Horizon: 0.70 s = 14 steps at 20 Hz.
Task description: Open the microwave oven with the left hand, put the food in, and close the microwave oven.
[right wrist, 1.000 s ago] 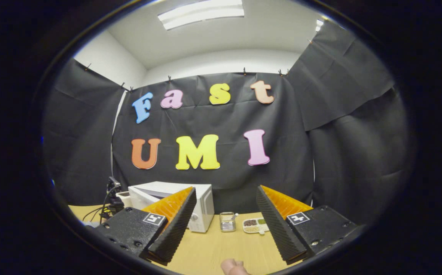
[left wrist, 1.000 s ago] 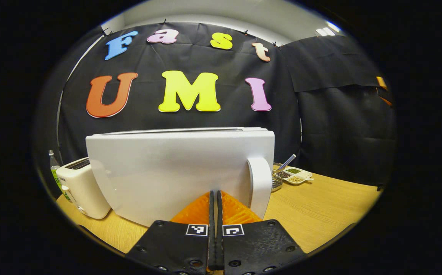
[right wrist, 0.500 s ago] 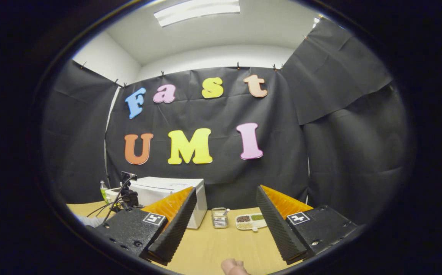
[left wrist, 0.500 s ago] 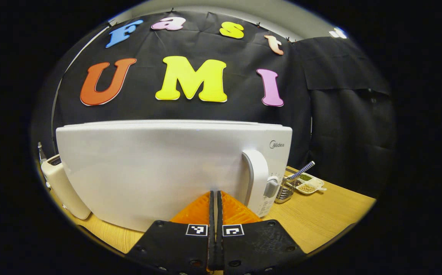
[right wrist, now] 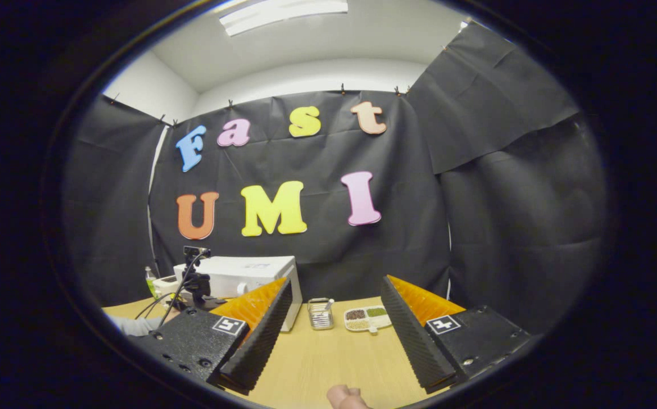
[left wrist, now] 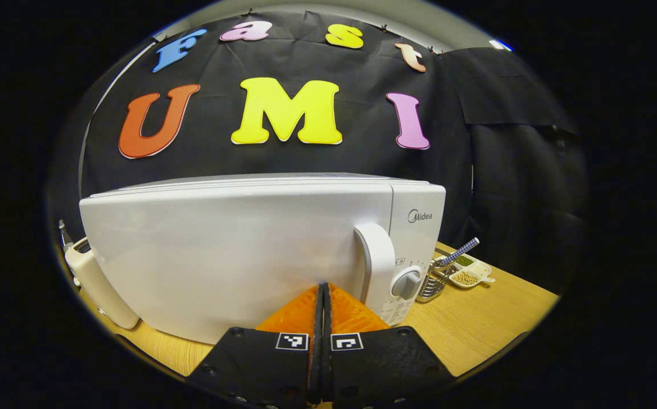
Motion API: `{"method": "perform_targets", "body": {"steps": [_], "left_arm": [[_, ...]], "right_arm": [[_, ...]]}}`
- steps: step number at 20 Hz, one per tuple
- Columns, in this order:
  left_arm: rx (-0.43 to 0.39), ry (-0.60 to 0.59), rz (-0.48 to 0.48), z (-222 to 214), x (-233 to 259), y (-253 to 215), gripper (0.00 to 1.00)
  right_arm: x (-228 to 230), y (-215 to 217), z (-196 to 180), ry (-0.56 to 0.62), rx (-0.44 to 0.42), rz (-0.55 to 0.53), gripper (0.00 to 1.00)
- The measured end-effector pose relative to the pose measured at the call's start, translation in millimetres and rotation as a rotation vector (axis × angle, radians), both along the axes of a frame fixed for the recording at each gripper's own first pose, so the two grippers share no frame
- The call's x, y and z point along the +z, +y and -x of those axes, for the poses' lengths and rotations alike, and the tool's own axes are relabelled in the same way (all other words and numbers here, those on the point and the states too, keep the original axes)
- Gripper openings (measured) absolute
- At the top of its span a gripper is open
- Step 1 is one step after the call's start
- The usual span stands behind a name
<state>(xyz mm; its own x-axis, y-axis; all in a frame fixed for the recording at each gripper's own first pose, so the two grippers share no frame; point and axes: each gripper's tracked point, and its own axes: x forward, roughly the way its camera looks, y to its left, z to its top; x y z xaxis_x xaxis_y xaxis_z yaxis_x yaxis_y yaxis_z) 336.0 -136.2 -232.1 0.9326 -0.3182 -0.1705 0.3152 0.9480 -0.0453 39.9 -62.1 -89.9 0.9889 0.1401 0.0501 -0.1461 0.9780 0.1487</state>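
In the left gripper view, the white box-shaped microwave oven [left wrist: 260,250] fills the middle of the frame more squarely than a second ago. Its door was swung out then and hid the control panel. Now the door lies flush with the body, and the panel with its round grey dial [left wrist: 406,282] shows at centre right, just right of the tall white door handle [left wrist: 375,267].

The left tool [left wrist: 323,295] rises from the bottom centre. Its two orange fingers are pressed together with nothing between them. Their tips sit right at the lower edge of the door, just left of the handle; whether they touch it cannot be told.

At the left edge a cream toaster [left wrist: 98,287] stands beside the oven on the light wooden desk [left wrist: 476,324]. At centre right are a wire basket [left wrist: 431,284] and a white divided dish of dry grains [left wrist: 464,274].

In the right gripper view, the right tool [right wrist: 331,324] is spread wide at the bottom of the frame and holds nothing, as it was a second ago. The oven [right wrist: 249,278] appears small at lower left, a little lower and further left than before. Just in front of it is the other tool's black camera mount [right wrist: 195,272]. A fingertip [right wrist: 344,397] pokes in at the bottom centre.
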Motion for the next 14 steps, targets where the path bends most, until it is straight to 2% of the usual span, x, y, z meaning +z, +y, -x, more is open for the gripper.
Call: {"method": "perform_targets", "body": {"steps": [5,6,7,8,9,10,11,12,13,14], "left_arm": [[0.034,0.027,-0.023,28.7,-1.2,9.9,0.0],[0.041,0.034,-0.018,36.8,-0.3,13.2,0.0],[0.048,0.041,-0.009,45.4,-0.2,16.5,0.01],[0.052,0.049,0.004,52.3,0.1,18.6,0.15],[0.054,0.061,0.024,64.6,0.7,21.9,0.19],[0.056,0.071,0.048,76.2,-0.2,24.6,0.57],[0.065,0.089,0.068,89.6,0.3,29.1,0.67],[0.1,0.092,0.081,103.1,1.6,39.6,0.86],[0.131,0.087,0.068,116.6,3.2,48.9,0.81],[0.156,0.072,0.048,131.8,6.5,57.5,0.85]], "right_arm": [[-13.4,3.0,12.7,0.049,0.0,-0.01,0.92],[-14.0,5.1,14.8,0.054,0.004,-0.012,1.0],[-16.5,7.2,17.9,0.06,0.008,-0.012,1.0],[-17.5,8.4,18.9,0.062,0.011,-0.011,1.0],[-18.7,9.4,21.3,0.062,0.011,-0.011,1.0],[-20.1,10.6,22.9,0.062,0.012,-0.013,1.0],[-21.4,14.4,24.6,0.063,0.015,-0.016,1.0],[-22.4,18.9,24.7,0.068,0.022,-0.015,1.0],[-25.6,23.9,25.6,0.074,0.03,-0.013,0.91],[-27.7,29.3,25.6,0.086,0.038,-0.007,0.91]]}}
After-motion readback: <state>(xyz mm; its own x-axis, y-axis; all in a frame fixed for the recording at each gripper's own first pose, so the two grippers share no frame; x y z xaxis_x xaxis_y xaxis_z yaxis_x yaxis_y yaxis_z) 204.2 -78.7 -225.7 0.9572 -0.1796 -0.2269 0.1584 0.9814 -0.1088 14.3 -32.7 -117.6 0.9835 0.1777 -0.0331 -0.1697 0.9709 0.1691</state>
